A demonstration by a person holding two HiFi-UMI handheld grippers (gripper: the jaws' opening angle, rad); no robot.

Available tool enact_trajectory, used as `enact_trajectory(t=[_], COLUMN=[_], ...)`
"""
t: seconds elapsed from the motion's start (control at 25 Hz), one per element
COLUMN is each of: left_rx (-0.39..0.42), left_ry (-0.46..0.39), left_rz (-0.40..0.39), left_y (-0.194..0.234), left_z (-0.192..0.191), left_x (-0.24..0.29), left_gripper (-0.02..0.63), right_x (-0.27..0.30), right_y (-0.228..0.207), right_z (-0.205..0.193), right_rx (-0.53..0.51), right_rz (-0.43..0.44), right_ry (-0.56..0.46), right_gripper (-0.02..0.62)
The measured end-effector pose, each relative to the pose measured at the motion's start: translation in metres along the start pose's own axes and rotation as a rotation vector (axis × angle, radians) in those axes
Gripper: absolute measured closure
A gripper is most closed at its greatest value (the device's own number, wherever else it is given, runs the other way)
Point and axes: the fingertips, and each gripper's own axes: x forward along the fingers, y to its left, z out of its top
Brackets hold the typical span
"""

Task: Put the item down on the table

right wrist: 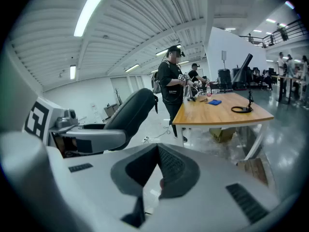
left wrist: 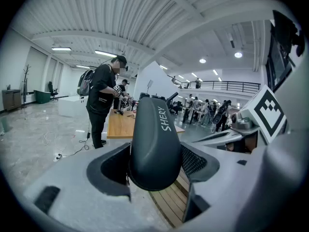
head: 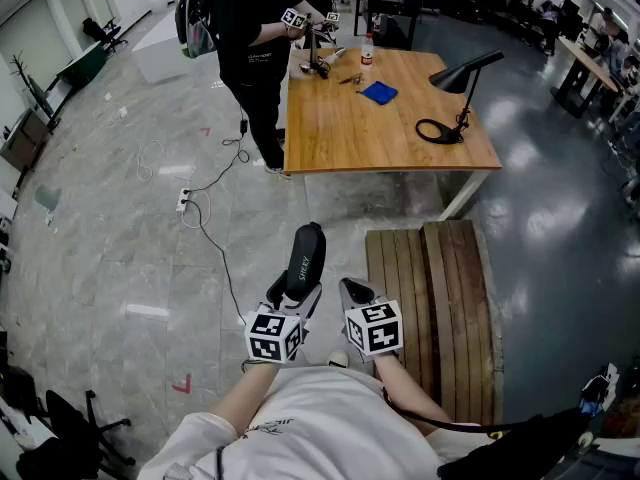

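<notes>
A black oval case [head: 305,258] with white lettering stands up out of my left gripper [head: 295,293], whose jaws are shut on its lower end. In the left gripper view the case [left wrist: 154,144] fills the gap between the two pads. Just to its right, my right gripper [head: 355,293] is shut with nothing in it; its pads [right wrist: 169,161] meet at the tip. From the right gripper view the case [right wrist: 128,112] shows to the left. The wooden table [head: 380,133] lies well ahead, across the floor.
On the table are a black desk lamp [head: 455,98], a blue cloth [head: 379,92] and a bottle [head: 367,50]. A person in black [head: 250,38] works at its left corner. A slatted wooden bench [head: 430,288] lies right of me. A cable [head: 205,218] trails over the floor.
</notes>
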Motion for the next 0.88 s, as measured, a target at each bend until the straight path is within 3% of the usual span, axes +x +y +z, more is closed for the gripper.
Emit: enact_trajectory(t=[0.52,0.88], left_rx=[-0.002,-0.008], left_ry=[0.018,0.025], left_rz=[0.036,-0.019], left_y=[0.015,0.083], left_z=[-0.002,0.034], left_x=[0.034,0.124], left_gripper=[0.282,0.282], right_x=[0.024,0.113], right_y=[-0.030,-0.074], right_z=[0.005,0.059], right_rx=[0.017,0.025], right_rz=[0.015,-0.042], right_ry=[0.002,0.027], right_gripper=[0.591,0.591])
